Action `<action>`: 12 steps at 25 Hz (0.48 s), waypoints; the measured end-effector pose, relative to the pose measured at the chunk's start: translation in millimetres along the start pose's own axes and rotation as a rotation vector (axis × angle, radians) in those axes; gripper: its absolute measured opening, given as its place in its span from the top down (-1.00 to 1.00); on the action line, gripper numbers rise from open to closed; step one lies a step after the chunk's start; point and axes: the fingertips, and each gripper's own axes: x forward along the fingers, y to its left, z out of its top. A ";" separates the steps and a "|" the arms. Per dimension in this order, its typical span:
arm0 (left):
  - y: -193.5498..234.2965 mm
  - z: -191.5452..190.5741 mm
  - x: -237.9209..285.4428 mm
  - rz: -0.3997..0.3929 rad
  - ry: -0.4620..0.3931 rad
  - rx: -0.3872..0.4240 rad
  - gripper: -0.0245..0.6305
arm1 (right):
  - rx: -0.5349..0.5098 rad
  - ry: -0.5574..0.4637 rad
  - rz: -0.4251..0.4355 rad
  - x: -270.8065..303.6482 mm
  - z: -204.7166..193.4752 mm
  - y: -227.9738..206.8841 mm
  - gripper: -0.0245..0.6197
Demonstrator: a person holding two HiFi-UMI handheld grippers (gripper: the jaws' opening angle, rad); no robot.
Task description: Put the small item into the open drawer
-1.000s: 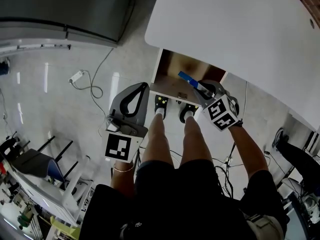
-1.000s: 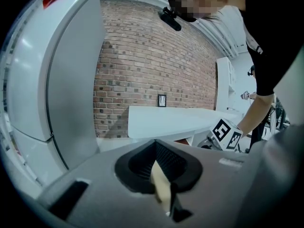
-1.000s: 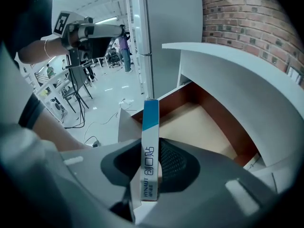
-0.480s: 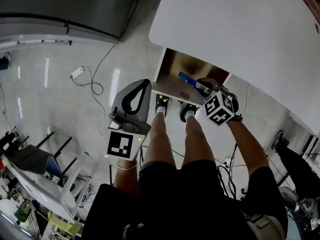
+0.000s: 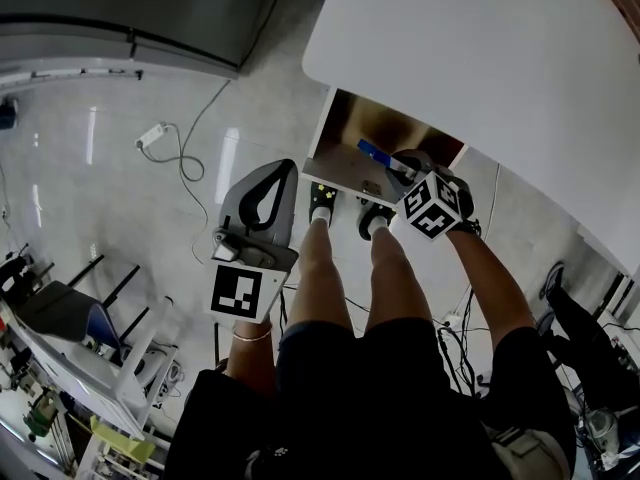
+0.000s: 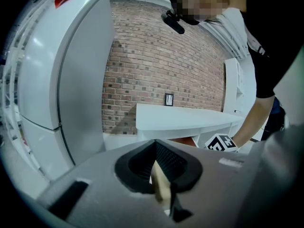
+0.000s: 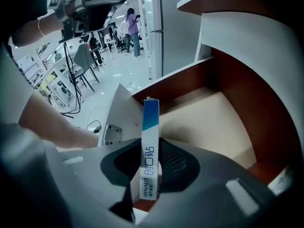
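Above the drawer [image 7: 209, 122], the right gripper [image 7: 151, 158] pinches the box [image 7: 150, 120] by its lower end; it is likely light, stiff card that is easily crushed.

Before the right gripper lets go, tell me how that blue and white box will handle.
The small box looks like thin card, probably light and crushable; the right gripper holds it without visible denting. Tall and narrow, it would likely tip flat on the drawer floor rather than stand.
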 end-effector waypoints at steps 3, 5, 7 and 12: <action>3.6 -2.1 -3.7 0.012 0.002 -0.002 0.95 | -0.009 0.017 0.007 6.7 -1.5 1.7 0.63; 5.9 -2.5 -7.2 0.020 0.002 -0.005 0.95 | -0.019 0.026 0.013 10.2 -1.4 3.8 0.63; 8.1 -3.3 -11.3 0.030 0.000 -0.009 0.95 | -0.033 0.036 0.017 13.7 -1.3 6.4 0.63; 10.8 -8.6 -16.5 0.046 0.000 -0.018 0.95 | -0.065 0.067 0.032 25.5 -4.4 9.5 0.63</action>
